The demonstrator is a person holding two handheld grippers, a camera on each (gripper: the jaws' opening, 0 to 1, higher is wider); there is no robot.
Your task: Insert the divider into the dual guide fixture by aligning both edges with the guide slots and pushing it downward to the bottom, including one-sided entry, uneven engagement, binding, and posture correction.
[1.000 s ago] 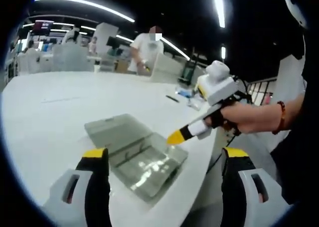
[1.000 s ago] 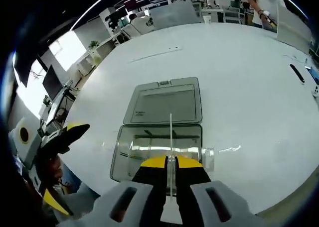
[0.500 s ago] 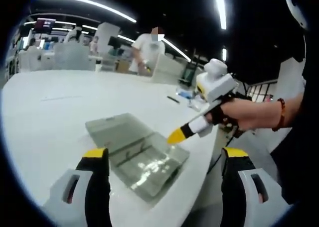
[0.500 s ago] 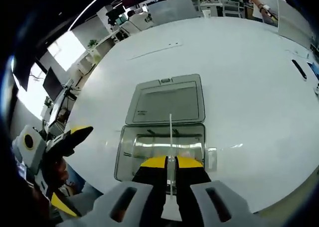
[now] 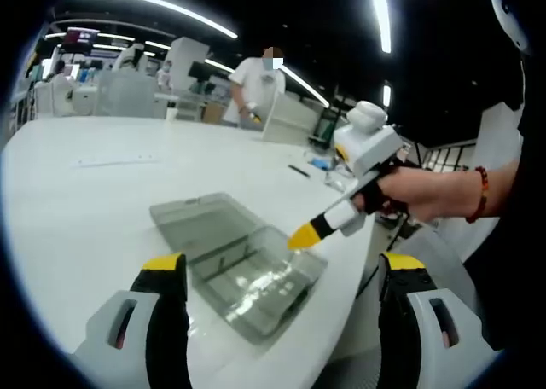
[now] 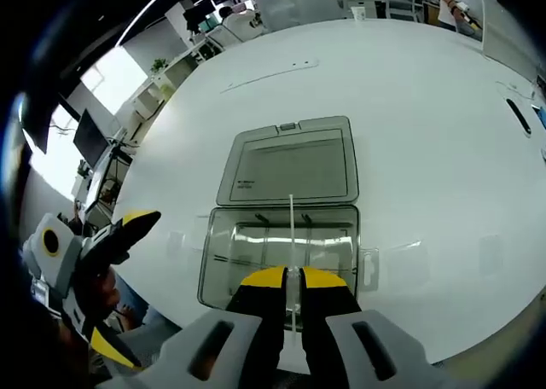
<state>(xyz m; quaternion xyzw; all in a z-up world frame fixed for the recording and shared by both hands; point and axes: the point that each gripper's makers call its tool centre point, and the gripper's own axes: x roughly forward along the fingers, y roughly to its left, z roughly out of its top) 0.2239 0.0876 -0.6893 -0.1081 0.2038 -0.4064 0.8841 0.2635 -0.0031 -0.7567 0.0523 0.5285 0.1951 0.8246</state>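
- White counter (image 6: 409, 90) spreading wide under long ceiling lights, with desks, monitors and a standing person in a white shirt (image 5: 258, 86) far at the back.
- On the counter near its edge: clear plastic box (image 6: 281, 251), open, its flat lid (image 6: 290, 163) folded back and lying flat on the far side, joined along the hinge line.
- Same box in the left gripper view (image 5: 247, 274), seen at an angle, with the lid (image 5: 192, 218) behind it.
- Right tool (image 6: 292, 280) with yellow tips pressed narrow together, clamping a thin clear divider (image 6: 292, 235) that stands edge-on and upright between the jaws.
- Divider placed over the middle of the open box, running toward the hinge side; small dark marks like guide slots visible on the far inner wall just left and right of the divider line. Cannot tell whether the lower edge already sits in any slot or touches the box floor.
- In the left gripper view, right tool (image 5: 300, 236) held by a hand (image 5: 409, 193) with a bead bracelet, its yellow tip just above the near right corner of the box.
- Left tool (image 5: 277, 265) spread wide, both yellow-tipped jaws apart at the bottom of its view, holding nothing, near the box but apart from it.
- Left tool again at the left of the right gripper view (image 6: 111, 252), hanging off the counter edge, well apart from the box.
- Small dark flat object (image 6: 517, 116) lying on the counter far to the right, away from the box.
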